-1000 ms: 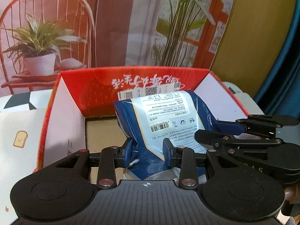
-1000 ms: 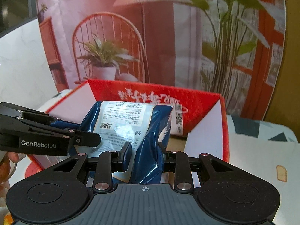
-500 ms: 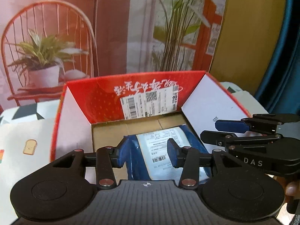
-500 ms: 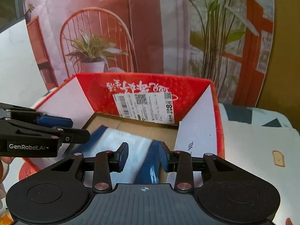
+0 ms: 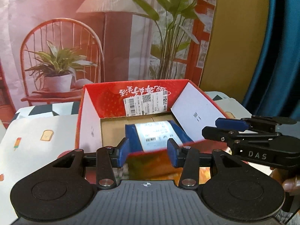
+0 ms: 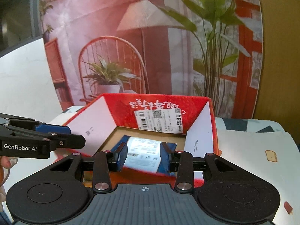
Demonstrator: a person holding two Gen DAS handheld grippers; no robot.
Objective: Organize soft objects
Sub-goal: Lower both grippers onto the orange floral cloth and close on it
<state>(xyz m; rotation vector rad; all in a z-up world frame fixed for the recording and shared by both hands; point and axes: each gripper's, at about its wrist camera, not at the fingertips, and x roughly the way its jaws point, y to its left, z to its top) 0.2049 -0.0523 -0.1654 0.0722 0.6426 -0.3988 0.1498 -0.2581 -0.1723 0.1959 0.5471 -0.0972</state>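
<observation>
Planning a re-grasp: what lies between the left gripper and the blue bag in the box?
Only the red box's near wall, seen in the left wrist view. The left gripper is open and empty; the blue bag lies on the box floor.

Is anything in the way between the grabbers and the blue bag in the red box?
Only the red box's near wall, low in front of the blue bag. From above nothing covers it. The left gripper and right gripper are open and empty.

The red box (image 5: 142, 101) stands open on the counter (image 5: 37, 127); a blue pouch (image 5: 155, 135) lies flat inside it; the left claw (image 5: 148, 154) hangs before its near wall, empty; the right claw (image 5: 223, 129) reaches over its right flap.
</observation>
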